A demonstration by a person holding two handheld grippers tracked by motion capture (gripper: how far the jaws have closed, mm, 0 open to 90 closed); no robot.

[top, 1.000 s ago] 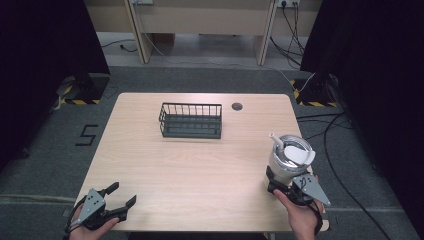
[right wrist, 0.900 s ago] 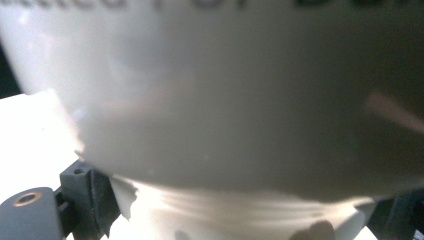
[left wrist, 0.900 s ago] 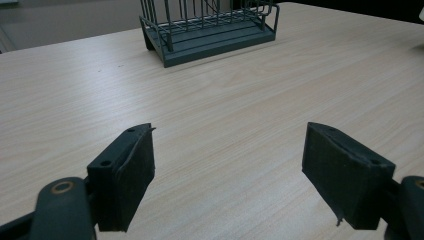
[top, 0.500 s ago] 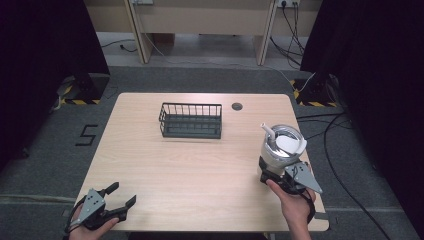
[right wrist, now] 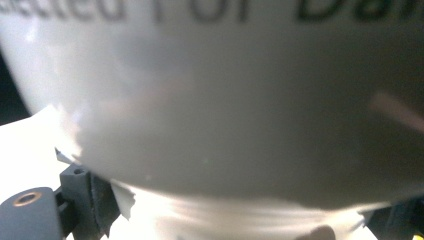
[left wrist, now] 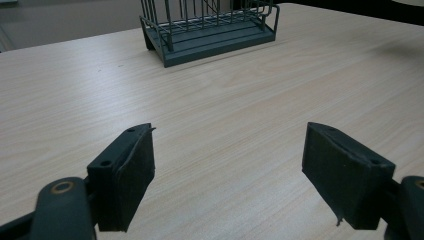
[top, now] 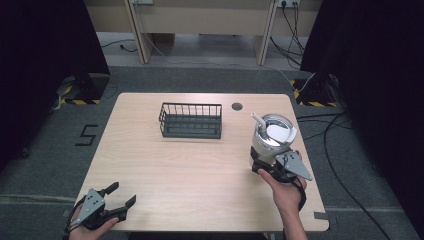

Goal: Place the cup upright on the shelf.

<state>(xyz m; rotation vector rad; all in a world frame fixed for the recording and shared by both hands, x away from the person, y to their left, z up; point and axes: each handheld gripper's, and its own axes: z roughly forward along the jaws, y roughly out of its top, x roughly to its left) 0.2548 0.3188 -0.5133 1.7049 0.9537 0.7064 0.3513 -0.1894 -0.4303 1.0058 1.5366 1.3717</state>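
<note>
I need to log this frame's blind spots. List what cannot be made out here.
- Right gripper, high view: its jaws are hidden under the white lidded cup with a straw.
- Black lettering on that cup, right gripper view: cut off by the top edge and blurred.
- Black wire basket, left gripper view: its top is cut off by the frame edge.

table (top: 200,165): light wood | on it: black wire basket (top: 191,120), far centre

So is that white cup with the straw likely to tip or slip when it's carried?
Probably top-heavy: the cup is tall and the right gripper grips it low. Its glossy wall looks slippery. It seems rigid, though.
</note>
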